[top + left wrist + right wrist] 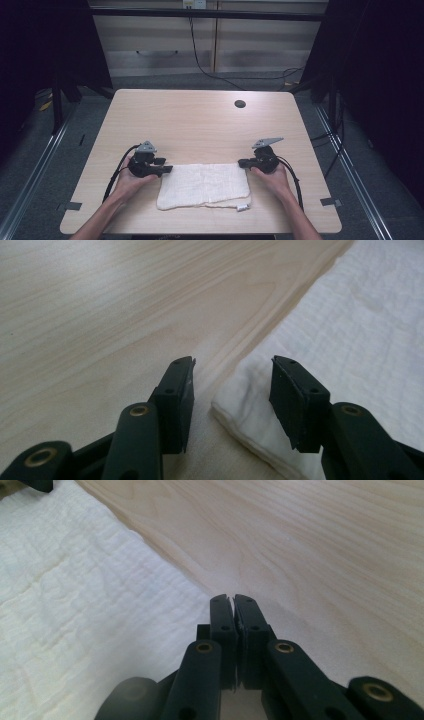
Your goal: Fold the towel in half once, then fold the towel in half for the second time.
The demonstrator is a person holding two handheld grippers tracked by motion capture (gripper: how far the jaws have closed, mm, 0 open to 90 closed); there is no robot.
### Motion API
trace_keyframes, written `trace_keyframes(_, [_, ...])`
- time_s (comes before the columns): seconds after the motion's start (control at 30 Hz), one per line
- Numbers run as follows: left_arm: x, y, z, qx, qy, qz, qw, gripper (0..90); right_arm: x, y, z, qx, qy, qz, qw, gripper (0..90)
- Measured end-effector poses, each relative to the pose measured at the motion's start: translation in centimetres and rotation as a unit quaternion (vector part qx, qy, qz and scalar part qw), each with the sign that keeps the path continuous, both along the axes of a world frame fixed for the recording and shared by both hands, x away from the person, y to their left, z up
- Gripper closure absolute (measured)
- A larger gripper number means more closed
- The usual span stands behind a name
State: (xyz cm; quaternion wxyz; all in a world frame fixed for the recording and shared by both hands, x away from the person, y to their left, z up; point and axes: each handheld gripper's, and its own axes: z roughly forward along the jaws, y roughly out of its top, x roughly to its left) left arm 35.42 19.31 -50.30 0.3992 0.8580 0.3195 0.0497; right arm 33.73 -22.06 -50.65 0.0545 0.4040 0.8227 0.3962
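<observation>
Forearms enter from the near edge of the bench (200, 120), one on each side of a white folded cloth (205, 185) that lies flat near the near edge. The left hand (131, 181) holds the left gripper (167, 169) low and level, pointing right toward the cloth's far-left corner. The right hand (272, 180) holds the right gripper (242, 162) the same way, pointing left toward the far-right corner. Both wrists sit close to the bench, with a cable looping back from each gripper along the forearm.

In the left gripper view, the left gripper (232, 375) has its jaws standing apart at a middling width. A corner of the cloth (350, 340) lies below and between them, and the pads do not press on it. In the right gripper view, the right gripper (233, 600) has its jaws pressed together, tip to tip. The cloth (75, 610) spreads to the left of the jaws, and its edge runs up to their tips. Whether a thin bit of fabric is pinched between the pads cannot be made out.

The forearms are cut off by the bottom of the high view. A small white tag (243, 207) juts from the cloth's near-right corner, too small to read. From above, each gripper's jaws are too dark and small to judge.
</observation>
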Motion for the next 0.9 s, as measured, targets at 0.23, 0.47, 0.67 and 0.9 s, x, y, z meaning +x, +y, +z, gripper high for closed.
trace_keyframes(0.23, [0.0,0.5,-0.3,-0.009,-0.005,-0.029,0.9995,73.1,0.0,0.1,-0.1,0.003,-0.001,-0.003,1.0,88.2])
trace_keyframes(0.47, [-0.3,0.1,-0.2,0.004,-0.012,-0.031,0.9994,86.4,-0.3,0.2,0.4,0.002,-0.012,-0.004,0.9999,88.3])
trace_keyframes(0.67, [-0.5,0.0,-0.1,0.008,-0.015,-0.027,0.9995,86.7,-0.7,0.0,1.5,0.019,-0.032,-0.005,0.9993,88.3])
trace_keyframes(0.9, [-0.6,0.0,-0.1,0.006,-0.013,-0.023,0.9996,86.6,-1.5,-0.2,3.0,0.051,-0.052,0.004,0.9973,88.3])
